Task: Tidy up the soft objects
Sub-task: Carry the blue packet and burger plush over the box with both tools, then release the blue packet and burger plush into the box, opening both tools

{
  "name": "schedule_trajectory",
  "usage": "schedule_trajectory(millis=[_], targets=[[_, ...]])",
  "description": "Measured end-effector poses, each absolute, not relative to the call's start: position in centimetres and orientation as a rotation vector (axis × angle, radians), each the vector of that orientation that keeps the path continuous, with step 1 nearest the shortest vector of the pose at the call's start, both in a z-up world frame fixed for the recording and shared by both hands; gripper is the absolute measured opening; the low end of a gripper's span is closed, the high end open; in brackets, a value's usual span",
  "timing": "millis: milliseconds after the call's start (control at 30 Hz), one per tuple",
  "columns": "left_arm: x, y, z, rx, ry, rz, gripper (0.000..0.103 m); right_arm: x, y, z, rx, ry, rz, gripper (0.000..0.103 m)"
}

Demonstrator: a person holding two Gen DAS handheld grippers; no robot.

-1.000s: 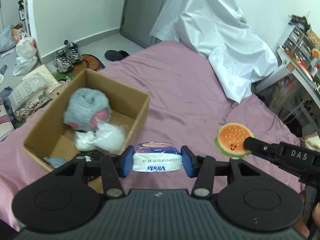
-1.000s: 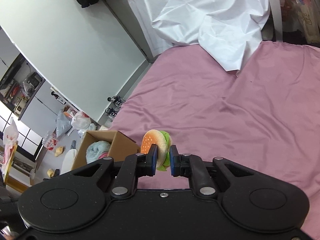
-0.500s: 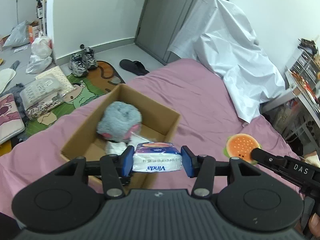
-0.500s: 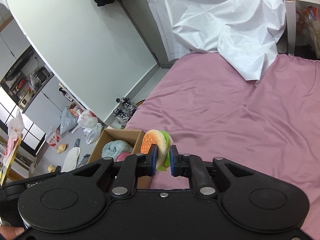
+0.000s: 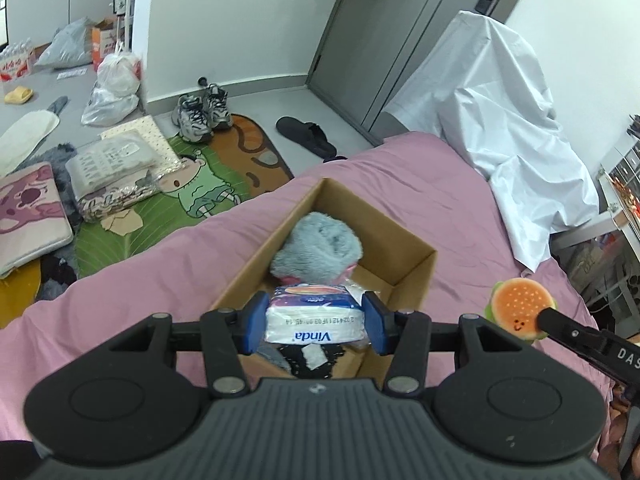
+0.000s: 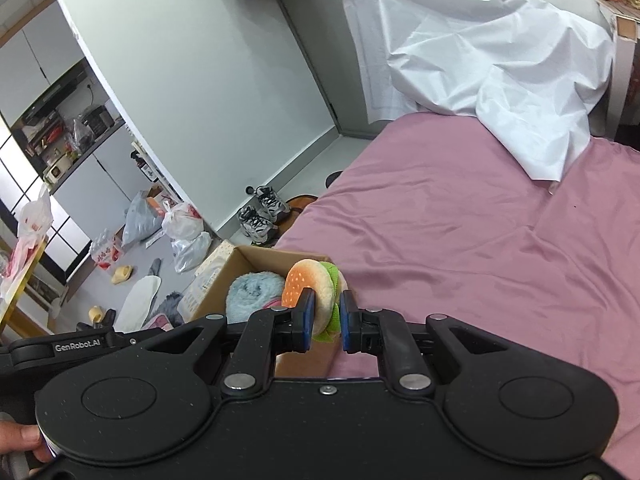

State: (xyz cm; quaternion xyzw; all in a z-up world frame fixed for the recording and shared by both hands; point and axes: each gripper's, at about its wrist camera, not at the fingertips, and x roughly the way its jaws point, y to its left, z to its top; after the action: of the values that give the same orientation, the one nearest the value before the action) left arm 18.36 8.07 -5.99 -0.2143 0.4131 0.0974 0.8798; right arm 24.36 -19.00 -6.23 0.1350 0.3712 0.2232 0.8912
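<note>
Step in hand is drop-off: your left gripper [image 5: 315, 323], clamped on the tissue pack [image 5: 316, 314], hangs over the open box [image 5: 414, 268], so lower and release, then bring over the burger plush [image 6: 314, 294] pinched in your right gripper [image 6: 323, 320].

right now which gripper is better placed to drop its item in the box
Left. The left gripper holds the Vinda tissue pack directly over the open cardboard box. The right gripper, shut on the burger plush, appears to sit beside the box, off its right edge.
</note>
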Motion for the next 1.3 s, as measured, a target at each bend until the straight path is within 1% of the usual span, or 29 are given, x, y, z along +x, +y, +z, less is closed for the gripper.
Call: schedule_trajectory(millis=[567, 633, 800, 933, 1033, 1067, 1167, 1233, 1300], targets=[[20.5, 11.0, -9.4, -0.496, 0.942, 0.185, 0.050, 25.0, -14.2, -6.7, 0.217, 0.774, 0.465, 0.014], [20.9, 11.3, -9.6, -0.489, 0.945, 0.190, 0.053, 25.3, -13.9, -6.9, 0.216, 0.777, 0.461, 0.014], [21.8, 11.7, -10.0, -0.496, 0.974, 0.194, 0.055, 26.1, -12.9, -7.4, 0.217, 0.786, 0.463, 0.014], [22.4, 11.8, -9.6, -0.472, 0.978, 0.196, 0.060, 26.6, -12.3, -7.8, 0.220, 0.795, 0.467, 0.014], [22.9, 11.9, -9.4, -0.458, 0.978, 0.204, 0.064, 27.0, -12.1, -8.0, 0.237, 0.788, 0.477, 0.023], [22.9, 12.0, -9.3, -0.454, 0.979, 0.208, 0.066, 27.0, -12.1, -8.0, 0.242, 0.782, 0.477, 0.031], [23.0, 11.9, -9.4, -0.443, 0.984, 0.212, 0.071, 27.0, -12.3, -7.8, 0.249, 0.776, 0.465, 0.044], [22.9, 11.7, -9.4, -0.434, 0.989, 0.214, 0.073, 27.0, -12.5, -7.7, 0.254, 0.773, 0.450, 0.046], [22.7, 11.5, -9.3, -0.429, 0.986, 0.211, 0.074, 27.0, -12.8, -7.6, 0.261, 0.778, 0.437, 0.051]])
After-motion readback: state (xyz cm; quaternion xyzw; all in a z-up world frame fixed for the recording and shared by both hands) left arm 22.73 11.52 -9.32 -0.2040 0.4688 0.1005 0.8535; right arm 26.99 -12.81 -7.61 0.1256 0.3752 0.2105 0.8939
